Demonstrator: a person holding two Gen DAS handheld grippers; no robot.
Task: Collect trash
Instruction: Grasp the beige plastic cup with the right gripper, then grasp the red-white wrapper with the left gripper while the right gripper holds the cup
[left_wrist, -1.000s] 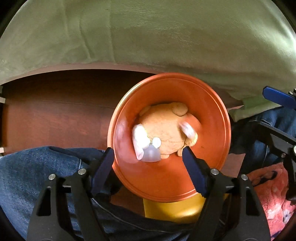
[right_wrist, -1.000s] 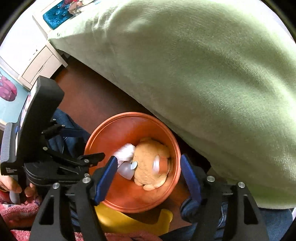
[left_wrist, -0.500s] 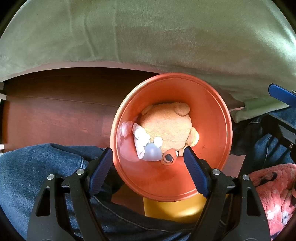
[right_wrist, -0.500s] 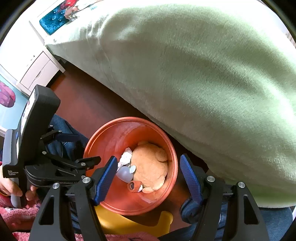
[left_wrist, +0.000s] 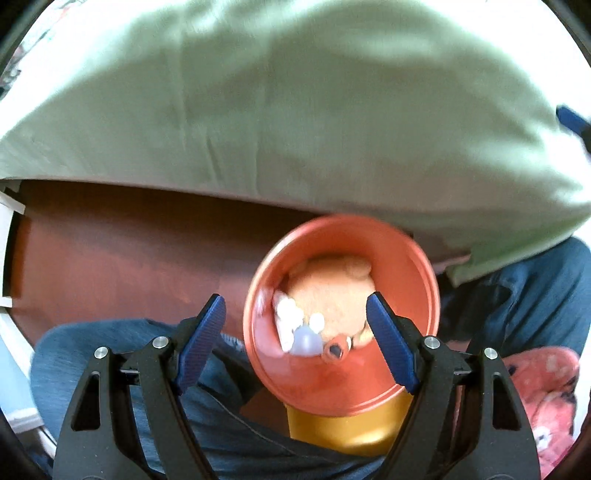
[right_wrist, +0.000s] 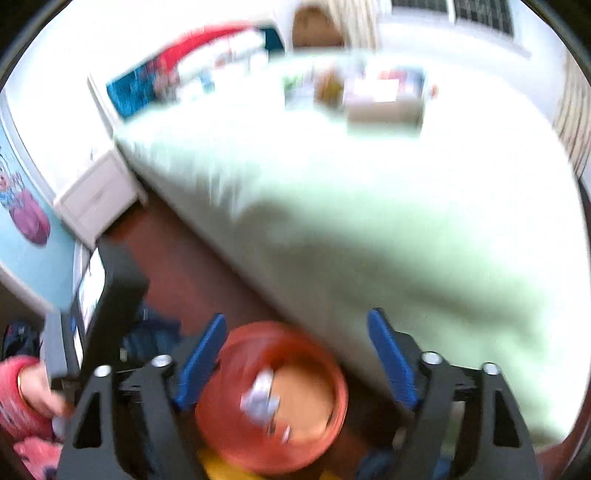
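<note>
The left claw (left_wrist: 295, 338) is held open, its blue fingers (left_wrist: 201, 339) spread wide with nothing between them. It is poised above an orange bin (left_wrist: 406, 258), which is seen from above. Inside the bin a tan plush toy (left_wrist: 332, 295) is lodged, with white scraps (left_wrist: 290, 317), a pale bluish piece (left_wrist: 306, 341) and a small orange cap-like item (left_wrist: 335, 352) gathered at its near edge. The bin is set on a yellow base (left_wrist: 343, 430), on a brown floor (left_wrist: 110, 251) beside a green bed (left_wrist: 295, 110). Blue jeans (left_wrist: 110, 343) are seen under the claw.

The right claw (right_wrist: 295, 350) is likewise held open and empty. In its blurred view the bin (right_wrist: 225, 424) is seen low between the fingers (right_wrist: 201, 363), beside the bed (right_wrist: 406, 221). A white cabinet (right_wrist: 96, 195) is seen at the left. The left gripper's black body (right_wrist: 110, 295) is grasped by a hand (right_wrist: 37, 391).
</note>
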